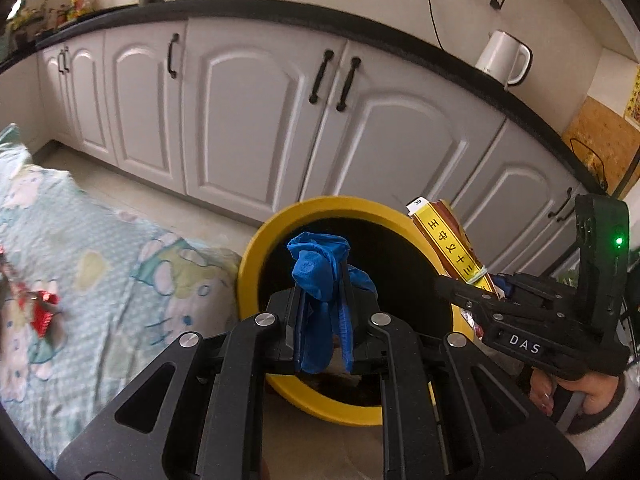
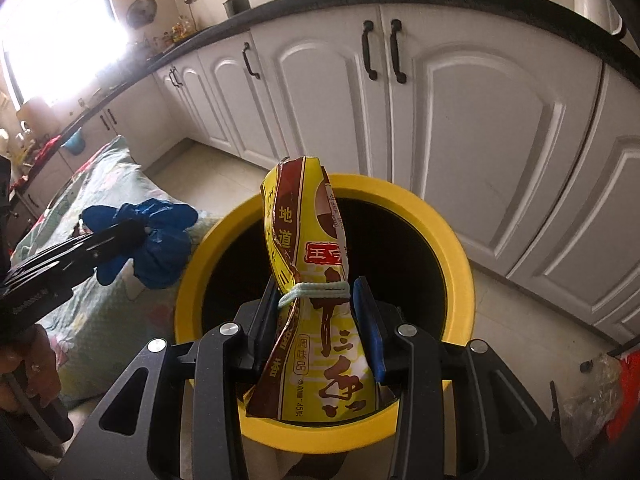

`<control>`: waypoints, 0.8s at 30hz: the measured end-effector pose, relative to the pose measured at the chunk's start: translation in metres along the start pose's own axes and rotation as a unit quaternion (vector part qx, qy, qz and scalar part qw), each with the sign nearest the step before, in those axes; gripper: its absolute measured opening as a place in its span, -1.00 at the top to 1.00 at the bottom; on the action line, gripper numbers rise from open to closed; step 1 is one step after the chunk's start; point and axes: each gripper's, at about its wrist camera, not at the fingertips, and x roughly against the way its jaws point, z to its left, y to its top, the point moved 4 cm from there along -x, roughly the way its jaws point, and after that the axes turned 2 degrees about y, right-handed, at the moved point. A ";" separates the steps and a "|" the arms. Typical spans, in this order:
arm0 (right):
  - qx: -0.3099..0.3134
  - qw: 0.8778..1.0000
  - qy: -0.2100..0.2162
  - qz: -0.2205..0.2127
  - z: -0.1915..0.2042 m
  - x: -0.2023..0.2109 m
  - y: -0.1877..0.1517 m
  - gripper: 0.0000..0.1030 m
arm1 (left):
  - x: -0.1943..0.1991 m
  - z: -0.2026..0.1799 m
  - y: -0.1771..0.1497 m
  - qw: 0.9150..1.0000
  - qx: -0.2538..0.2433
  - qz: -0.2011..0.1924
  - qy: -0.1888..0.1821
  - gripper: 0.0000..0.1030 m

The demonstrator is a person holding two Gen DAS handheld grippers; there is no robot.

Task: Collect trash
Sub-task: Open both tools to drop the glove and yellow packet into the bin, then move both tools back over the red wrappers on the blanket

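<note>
Blue glove (image 1: 320,276): crumpled, pinched between the fingers of the left gripper (image 1: 323,312), held at the left edge of the bin's mouth, partly over it.
Seasoning packet (image 2: 316,292): yellow and brown, tied round the middle with a pale band, clamped upright in the right gripper (image 2: 316,316), above the bin's opening.
Yellow bin (image 2: 452,232): round, dark inside, on the floor below both grippers.
Patterned cloth (image 1: 100,248): spread to the bin's left, a red wrapper (image 1: 42,312) lying on it.
White cabinets (image 1: 256,112): behind the bin, black handles, dark counter on top.
White kettle (image 1: 504,58): on that counter, right end.
</note>
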 end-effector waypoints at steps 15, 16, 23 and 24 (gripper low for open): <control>-0.038 0.999 -0.010 0.008 -0.022 -0.004 -0.008 0.01 | -0.016 0.006 -0.004 1.000 0.014 0.016 0.016 -0.21; -0.040 0.999 -0.010 0.005 -0.023 -0.003 -0.008 -0.01 | -0.014 0.007 -0.003 1.000 0.015 0.014 0.018 -0.27; -0.033 0.999 -0.013 -0.021 -0.016 0.010 0.003 -0.19 | 0.012 0.019 -0.002 0.999 0.027 -0.012 0.037 -0.79; -0.031 0.999 -0.014 -0.028 -0.013 0.014 0.005 -0.23 | 0.016 0.021 -0.002 0.999 0.030 -0.015 0.041 -0.79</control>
